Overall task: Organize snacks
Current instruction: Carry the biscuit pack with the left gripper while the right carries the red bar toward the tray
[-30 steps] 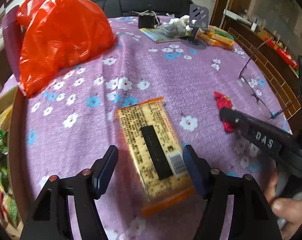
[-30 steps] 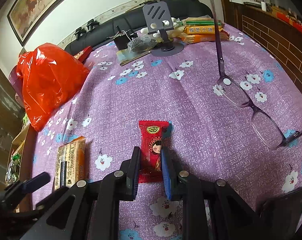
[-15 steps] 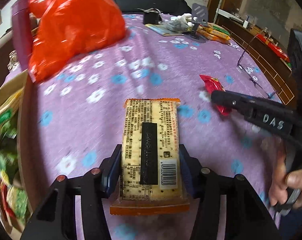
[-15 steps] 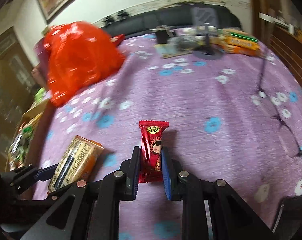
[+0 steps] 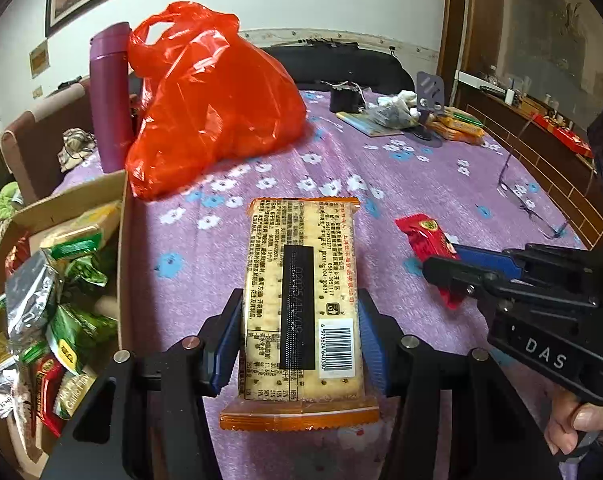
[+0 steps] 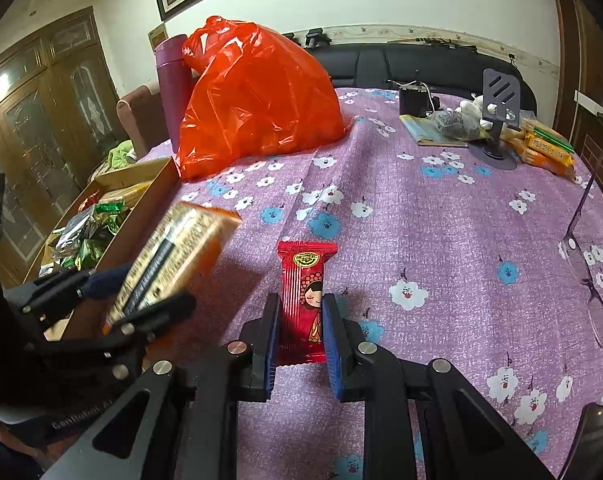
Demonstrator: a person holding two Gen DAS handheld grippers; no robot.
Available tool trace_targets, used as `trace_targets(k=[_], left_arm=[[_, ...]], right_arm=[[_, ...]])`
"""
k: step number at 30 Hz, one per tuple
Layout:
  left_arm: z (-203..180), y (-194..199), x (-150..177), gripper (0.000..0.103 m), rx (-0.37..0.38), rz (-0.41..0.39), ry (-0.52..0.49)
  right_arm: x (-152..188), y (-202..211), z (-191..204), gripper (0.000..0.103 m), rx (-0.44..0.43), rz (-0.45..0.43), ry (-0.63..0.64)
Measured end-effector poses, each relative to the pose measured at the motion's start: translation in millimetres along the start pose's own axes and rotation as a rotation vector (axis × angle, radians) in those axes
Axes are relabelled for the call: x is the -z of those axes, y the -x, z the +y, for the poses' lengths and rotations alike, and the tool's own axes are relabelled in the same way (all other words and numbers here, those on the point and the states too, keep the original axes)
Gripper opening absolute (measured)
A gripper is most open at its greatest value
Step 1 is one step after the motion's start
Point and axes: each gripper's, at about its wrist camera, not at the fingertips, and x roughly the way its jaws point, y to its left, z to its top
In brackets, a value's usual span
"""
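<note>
My left gripper is shut on a yellow cracker pack with orange ends, held up above the purple flowered tablecloth. My right gripper is shut on a small red candy packet with a cartoon girl, also lifted off the cloth. In the left wrist view the red candy packet and the right gripper are to the right. In the right wrist view the cracker pack and the left gripper are to the left. A cardboard box full of snack packets sits at the table's left edge.
A full orange plastic bag and a purple flask stand at the back left. Eyeglasses lie at the right. A phone stand, yellow snack packs, a booklet and a black sofa are at the far side.
My left gripper closed on the cracker pack and lifted it, swinging left toward the box. My right gripper lifted the red candy packet and turned left too.
</note>
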Motion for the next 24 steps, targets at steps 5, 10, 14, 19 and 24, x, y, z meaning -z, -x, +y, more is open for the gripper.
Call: trace_targets(k=[5,10,14,19,24], left_arm=[[5,3,-1,0.052,-0.006,-0.013,0.009],[3,8,-1,0.052,-0.033,-0.046,0.0],[0,11,-1,0.052,-0.054,-0.073,-0.013],[-1,17,-1,0.052,-0.079,-0.108,-0.022],[-2,21,-1,0.052,-0.096,-0.137,-0.029]], right_arm=[[0,3,3,0.021,0.007,-0.013,0.015],[0,3,2,0.021,0.01,-0.018,0.009],[0,4,1,0.021,0.011,-0.02,0.004],[0,6,2,0.021,0.013,-0.027,0.001],[0,7,2,0.021,0.015,-0.033,-0.004]])
